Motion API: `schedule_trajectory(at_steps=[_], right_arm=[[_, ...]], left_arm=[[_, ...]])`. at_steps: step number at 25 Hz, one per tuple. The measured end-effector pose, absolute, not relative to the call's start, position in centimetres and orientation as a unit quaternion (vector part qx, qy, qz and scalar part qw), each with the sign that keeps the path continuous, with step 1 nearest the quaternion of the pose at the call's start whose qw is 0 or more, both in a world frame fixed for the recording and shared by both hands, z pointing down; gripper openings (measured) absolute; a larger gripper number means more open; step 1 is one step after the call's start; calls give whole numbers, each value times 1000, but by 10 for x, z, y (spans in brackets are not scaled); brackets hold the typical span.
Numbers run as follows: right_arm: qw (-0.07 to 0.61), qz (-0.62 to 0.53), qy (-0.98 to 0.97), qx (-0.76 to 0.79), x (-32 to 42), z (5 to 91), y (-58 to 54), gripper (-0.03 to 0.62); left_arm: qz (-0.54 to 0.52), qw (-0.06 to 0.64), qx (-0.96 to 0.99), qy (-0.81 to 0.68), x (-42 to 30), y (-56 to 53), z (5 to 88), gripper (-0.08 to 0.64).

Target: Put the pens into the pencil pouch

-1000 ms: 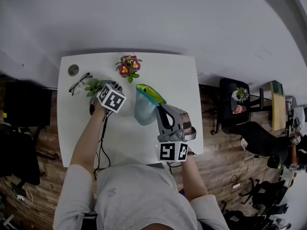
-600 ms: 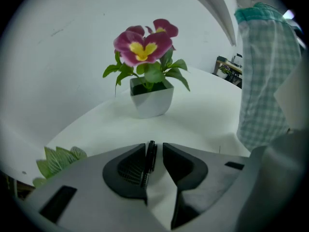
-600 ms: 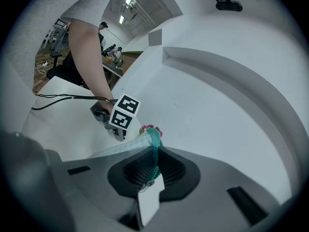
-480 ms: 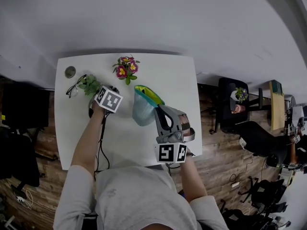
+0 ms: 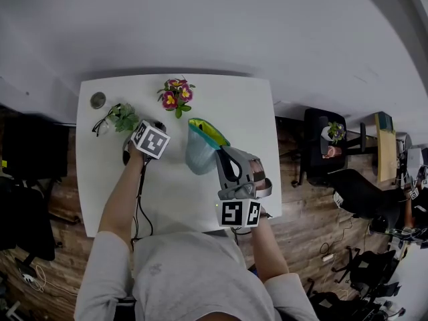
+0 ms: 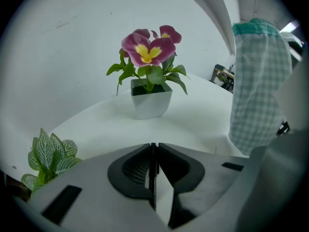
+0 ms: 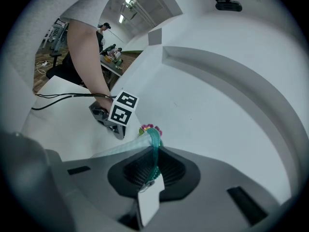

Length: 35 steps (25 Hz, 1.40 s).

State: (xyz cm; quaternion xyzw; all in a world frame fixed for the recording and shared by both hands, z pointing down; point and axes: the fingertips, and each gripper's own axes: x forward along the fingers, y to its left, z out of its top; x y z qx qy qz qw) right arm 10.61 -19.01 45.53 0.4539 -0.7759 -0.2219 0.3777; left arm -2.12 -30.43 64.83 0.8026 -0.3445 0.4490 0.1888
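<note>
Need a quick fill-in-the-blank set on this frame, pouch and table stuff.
The right claw holds the ___ by its teal rim.
The white pot holds purple-and-yellow ___.
The glasses lie beside a small green ___.
Missing: pouch; flowers; plant.

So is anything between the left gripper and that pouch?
Nothing visible: bare table lies between the left gripper, just closed on a thin pen, and the pencil pouch in the right gripper; the potted flower stands farther back.
</note>
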Motion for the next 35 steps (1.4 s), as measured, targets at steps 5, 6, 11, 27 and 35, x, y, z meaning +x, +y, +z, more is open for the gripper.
schedule_trajectory(at_steps=[5, 6, 11, 27, 35], right_arm=[[376, -225, -777, 451, 103, 456, -189, 46], [376, -226, -778, 450, 102, 456, -189, 46], [370, -235, -781, 445, 98, 452, -187, 46], [346, -276, -800, 405, 69, 439, -178, 46], [331, -299, -809, 382, 50, 431, -167, 46]], left_arm=[[405, 186, 823, -352, -21, -303, 626, 72], [393, 185, 828, -355, -21, -302, 620, 72], [333, 180, 848, -372, -25, -293, 586, 72], [138, 125, 873, -451, -50, -246, 459, 72], [62, 93, 869, -481, -64, -217, 412, 71]])
